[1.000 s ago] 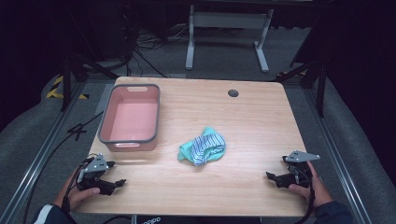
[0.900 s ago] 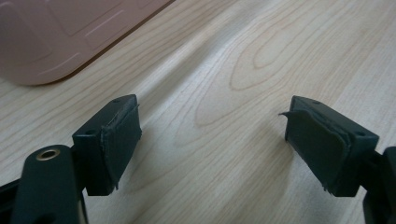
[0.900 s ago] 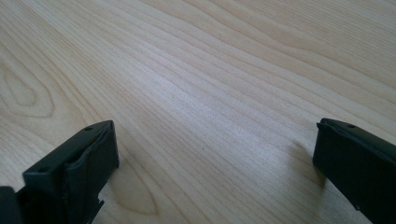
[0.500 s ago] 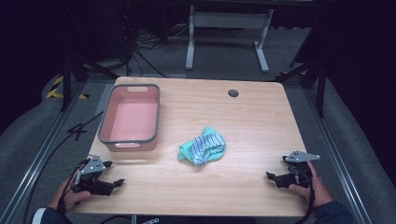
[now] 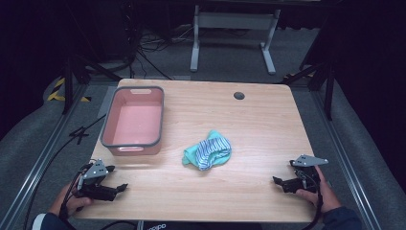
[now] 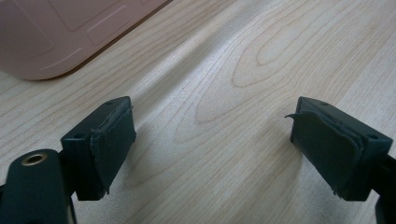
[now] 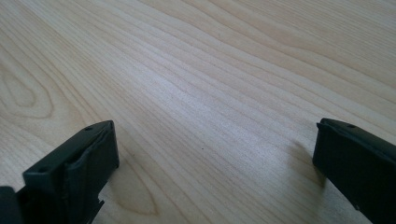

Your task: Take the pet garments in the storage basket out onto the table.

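Observation:
A crumpled cloth [image 5: 208,150], teal with blue and white stripes, lies near the middle of the wooden table [image 5: 249,120]. A pink bin [image 5: 133,120] with a grey rim stands empty at the left. My left gripper [image 5: 117,178] rests at the front left corner in a person's hand, its jaws open over bare wood [image 6: 210,126], with a corner of the pink bin [image 6: 56,32] just ahead of it. At the front right, my right gripper [image 5: 282,172] is also held low, open, with nothing but table between its jaws [image 7: 215,149].
A dark round grommet hole [image 5: 239,95] sits near the table's far edge. Behind the table stand a white metal frame [image 5: 232,28] and cables on the grey floor. Dark rails run along both sides of the table.

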Demonstrator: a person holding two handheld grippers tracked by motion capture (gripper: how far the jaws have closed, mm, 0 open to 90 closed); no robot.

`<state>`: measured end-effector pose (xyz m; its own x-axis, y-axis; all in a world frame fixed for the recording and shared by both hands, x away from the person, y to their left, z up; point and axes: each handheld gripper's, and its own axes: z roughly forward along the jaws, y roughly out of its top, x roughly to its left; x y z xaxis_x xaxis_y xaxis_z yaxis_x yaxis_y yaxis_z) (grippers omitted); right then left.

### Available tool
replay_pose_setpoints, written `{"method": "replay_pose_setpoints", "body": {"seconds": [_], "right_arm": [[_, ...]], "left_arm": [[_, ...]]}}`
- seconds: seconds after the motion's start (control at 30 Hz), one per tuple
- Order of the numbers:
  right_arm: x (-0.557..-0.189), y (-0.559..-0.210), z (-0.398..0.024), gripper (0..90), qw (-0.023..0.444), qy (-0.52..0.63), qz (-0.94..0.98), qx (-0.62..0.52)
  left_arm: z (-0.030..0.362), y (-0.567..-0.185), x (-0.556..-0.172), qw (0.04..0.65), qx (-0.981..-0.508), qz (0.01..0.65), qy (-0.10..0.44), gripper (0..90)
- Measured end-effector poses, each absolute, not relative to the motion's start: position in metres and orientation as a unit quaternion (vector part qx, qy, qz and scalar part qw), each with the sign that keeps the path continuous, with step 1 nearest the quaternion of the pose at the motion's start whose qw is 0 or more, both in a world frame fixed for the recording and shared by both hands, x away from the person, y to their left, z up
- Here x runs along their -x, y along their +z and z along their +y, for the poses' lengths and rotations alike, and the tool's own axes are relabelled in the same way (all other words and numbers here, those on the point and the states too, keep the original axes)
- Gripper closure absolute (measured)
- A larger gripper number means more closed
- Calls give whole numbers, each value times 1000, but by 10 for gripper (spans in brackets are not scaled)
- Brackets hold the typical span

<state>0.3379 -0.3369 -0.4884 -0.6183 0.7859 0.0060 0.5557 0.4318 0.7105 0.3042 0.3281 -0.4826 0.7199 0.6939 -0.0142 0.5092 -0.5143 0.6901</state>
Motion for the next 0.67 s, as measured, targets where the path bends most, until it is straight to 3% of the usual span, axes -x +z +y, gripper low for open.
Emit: {"method": "replay_pose_setpoints", "body": {"seconds": [0.67], "right_arm": [[-338,-488,-337,6,165,348,830,-403]], "left_arm": [[324,-483,-305,344,-858,357,134,102]]}}
